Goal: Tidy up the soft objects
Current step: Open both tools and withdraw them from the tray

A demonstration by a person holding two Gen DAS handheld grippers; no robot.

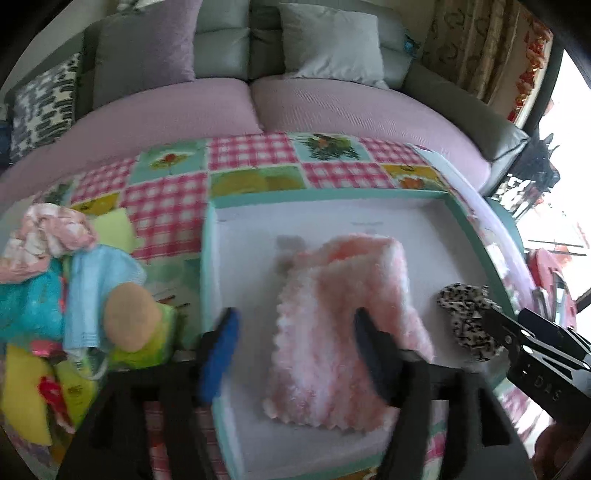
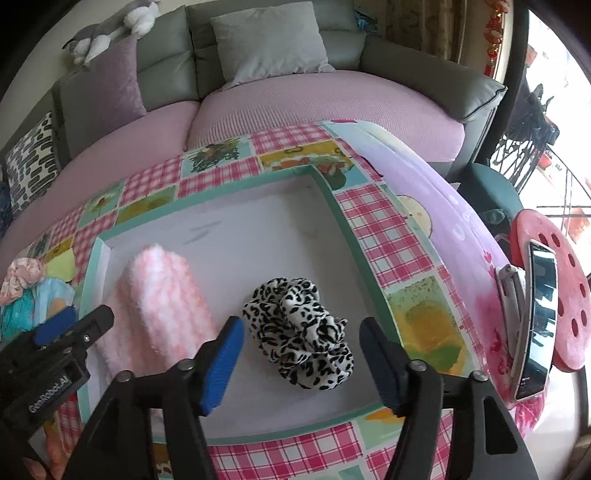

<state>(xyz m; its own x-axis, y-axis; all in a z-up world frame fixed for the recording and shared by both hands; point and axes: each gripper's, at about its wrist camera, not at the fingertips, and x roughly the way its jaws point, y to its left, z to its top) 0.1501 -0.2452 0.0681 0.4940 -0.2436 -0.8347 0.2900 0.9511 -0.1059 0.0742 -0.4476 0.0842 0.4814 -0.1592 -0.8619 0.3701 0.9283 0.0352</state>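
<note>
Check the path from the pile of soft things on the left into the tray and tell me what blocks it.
Nothing visible blocks it. The pile lies on the tablecloth just left of the tray, with only the tray's low rim between. Inside, the pink fluffy cloth and leopard scrunchie leave bare floor at the back.

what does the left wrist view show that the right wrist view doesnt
Only the left wrist view: most of the pile of soft items left of the tray, including a tan round pad.

Only the right wrist view: a phone propped by a red stool, and a plush toy on the sofa back.

Both: the white tray, the fluffy pink cloth and leopard scrunchie inside it, and both tongs open, left and right.
</note>
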